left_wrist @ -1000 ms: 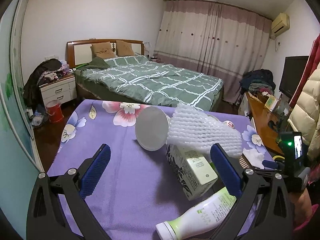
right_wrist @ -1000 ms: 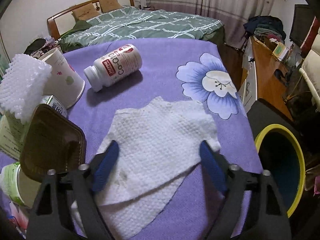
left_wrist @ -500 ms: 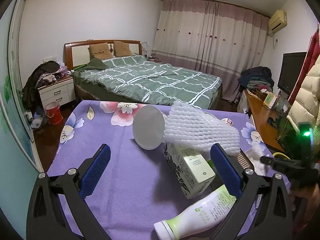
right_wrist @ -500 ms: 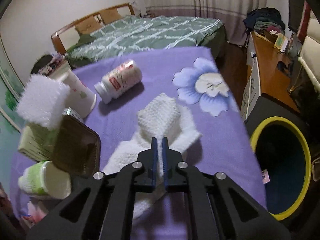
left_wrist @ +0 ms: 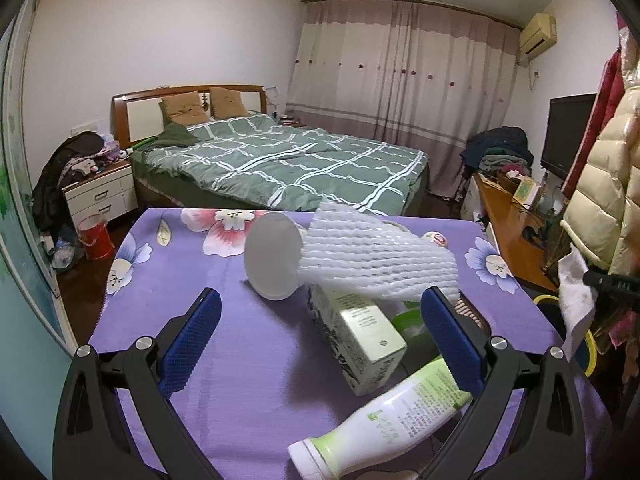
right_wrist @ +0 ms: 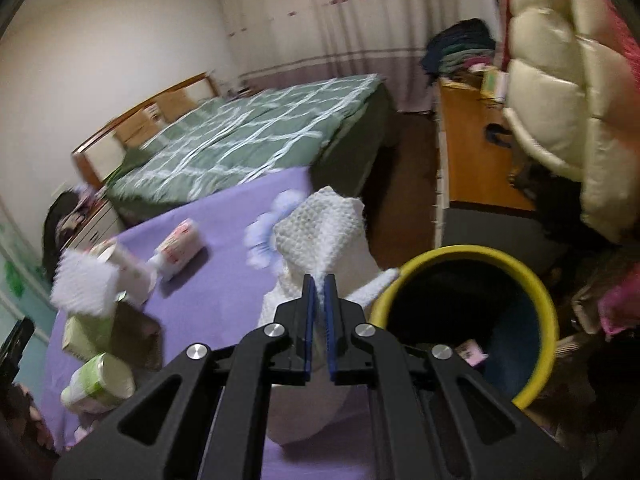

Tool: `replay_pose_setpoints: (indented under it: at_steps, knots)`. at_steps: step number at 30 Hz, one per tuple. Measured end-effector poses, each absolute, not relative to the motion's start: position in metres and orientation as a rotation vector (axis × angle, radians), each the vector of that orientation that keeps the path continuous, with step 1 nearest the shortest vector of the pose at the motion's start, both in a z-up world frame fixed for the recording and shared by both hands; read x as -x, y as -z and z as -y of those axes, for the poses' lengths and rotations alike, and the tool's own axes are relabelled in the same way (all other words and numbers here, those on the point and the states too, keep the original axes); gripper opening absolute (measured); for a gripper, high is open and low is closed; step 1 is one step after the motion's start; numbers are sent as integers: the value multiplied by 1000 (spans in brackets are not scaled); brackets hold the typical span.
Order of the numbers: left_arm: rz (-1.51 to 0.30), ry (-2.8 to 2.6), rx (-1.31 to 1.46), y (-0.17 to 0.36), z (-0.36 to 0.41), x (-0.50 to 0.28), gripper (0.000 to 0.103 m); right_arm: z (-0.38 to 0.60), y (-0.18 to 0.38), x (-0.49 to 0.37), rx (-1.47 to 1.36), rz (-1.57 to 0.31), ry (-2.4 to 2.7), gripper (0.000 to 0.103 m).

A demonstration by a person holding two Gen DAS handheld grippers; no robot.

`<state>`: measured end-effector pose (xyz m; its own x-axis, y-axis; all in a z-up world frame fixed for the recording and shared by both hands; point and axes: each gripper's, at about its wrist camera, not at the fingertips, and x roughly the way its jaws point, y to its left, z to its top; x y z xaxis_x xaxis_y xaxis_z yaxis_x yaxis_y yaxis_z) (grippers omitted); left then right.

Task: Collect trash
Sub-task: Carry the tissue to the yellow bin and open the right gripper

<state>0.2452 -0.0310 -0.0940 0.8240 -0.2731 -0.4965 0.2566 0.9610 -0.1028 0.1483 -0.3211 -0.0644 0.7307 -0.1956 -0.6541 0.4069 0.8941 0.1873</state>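
Paper towel (right_wrist: 316,228): white, dimpled, crumpled; pinched in closed blue-padded jaws, hanging clear of the purple cloth, just beside the bin rim.

Bin (right_wrist: 536,292): round, yellow rim, dark inside, a small pink scrap at its bottom; stands off the table's edge.

Foam net sleeve (left_wrist: 376,256): white, mesh-textured, resting across the carton and cup.

Paper cup (left_wrist: 274,256): on its side, base facing the camera.

Carton (left_wrist: 360,332): pale green and white, tilted.

Drink bottle (left_wrist: 384,420): white and green, lying flat.

Pill bottle (right_wrist: 180,248): white, red label, lying flat.
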Motion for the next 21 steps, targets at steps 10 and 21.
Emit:
replay_pose_setpoints:
  at_steps: [10,21]
  knots:
    - [-541,314,1,97,43,-243,98,395,76,-128,-361,-658,575,5]
    - [-559,334,-12,101,46,-247,98,412,105,-129,-361,-722,665,9]
